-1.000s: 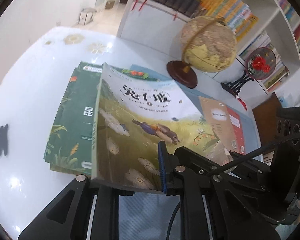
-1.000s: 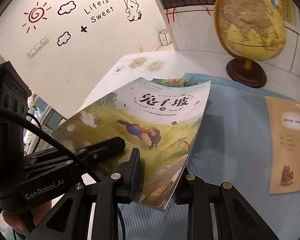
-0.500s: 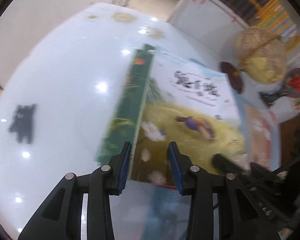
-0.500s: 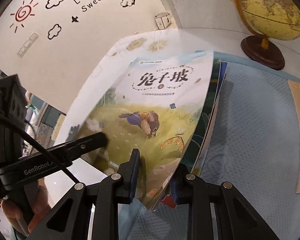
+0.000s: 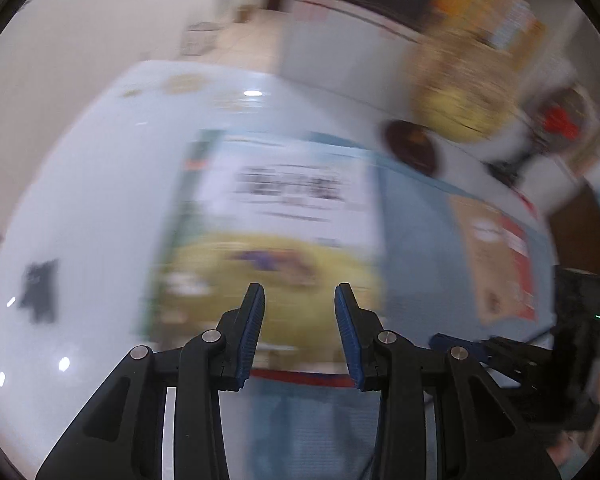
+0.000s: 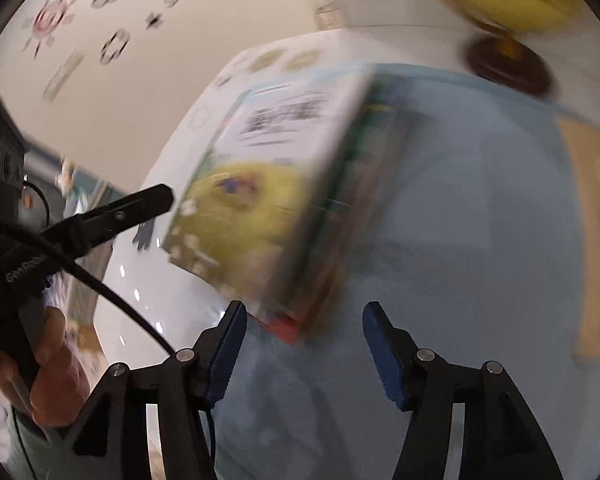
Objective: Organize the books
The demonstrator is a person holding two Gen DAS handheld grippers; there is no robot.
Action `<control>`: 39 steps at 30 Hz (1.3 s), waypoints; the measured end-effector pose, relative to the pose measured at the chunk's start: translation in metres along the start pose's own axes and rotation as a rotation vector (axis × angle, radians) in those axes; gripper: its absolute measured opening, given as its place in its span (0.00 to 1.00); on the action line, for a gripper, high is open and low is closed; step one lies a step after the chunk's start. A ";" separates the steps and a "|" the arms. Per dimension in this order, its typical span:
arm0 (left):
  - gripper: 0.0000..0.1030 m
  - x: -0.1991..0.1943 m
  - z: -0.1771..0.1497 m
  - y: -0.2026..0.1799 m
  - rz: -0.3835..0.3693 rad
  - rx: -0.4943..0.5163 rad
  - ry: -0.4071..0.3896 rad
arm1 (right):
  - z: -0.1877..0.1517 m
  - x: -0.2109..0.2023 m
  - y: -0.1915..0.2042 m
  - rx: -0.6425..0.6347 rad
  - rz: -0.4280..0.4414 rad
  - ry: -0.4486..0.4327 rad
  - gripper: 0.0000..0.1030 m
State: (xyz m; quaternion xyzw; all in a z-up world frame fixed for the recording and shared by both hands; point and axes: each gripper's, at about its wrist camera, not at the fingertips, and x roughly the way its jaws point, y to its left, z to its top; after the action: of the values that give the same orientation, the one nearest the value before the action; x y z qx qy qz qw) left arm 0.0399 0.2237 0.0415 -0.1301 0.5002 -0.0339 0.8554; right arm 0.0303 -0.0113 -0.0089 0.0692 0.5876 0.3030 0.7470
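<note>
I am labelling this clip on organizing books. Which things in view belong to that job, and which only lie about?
Belong to the job:
- rabbit-cover book on top of the stack
- green book under it
- orange booklet on the blue mat

Lying about:
- globe
- red ornament on a stand

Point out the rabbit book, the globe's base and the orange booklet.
rabbit book (image 5: pixel 284 216): left wrist view, on its white title area.
globe's base (image 6: pixel 508 65): right wrist view, on the dark wooden foot.
orange booklet (image 5: pixel 496 256): left wrist view, middle of its cover.
</note>
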 end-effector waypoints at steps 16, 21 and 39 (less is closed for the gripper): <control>0.53 0.142 -0.023 -0.212 -0.117 0.159 0.205 | -0.045 -0.146 -0.259 0.472 -0.270 -0.222 0.52; 0.43 0.164 -0.036 -0.234 -0.042 0.116 0.205 | -0.031 -0.132 -0.279 0.352 -0.290 -0.182 0.36; 0.43 0.128 -0.151 -0.323 -0.118 0.217 0.289 | -0.143 -0.177 -0.309 0.237 -0.300 -0.062 0.38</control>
State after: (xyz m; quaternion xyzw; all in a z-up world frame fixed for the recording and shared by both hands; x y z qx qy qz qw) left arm -0.0038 -0.1400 -0.0547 -0.0602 0.6027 -0.1560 0.7802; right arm -0.0090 -0.3913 -0.0453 0.0778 0.5998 0.1148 0.7880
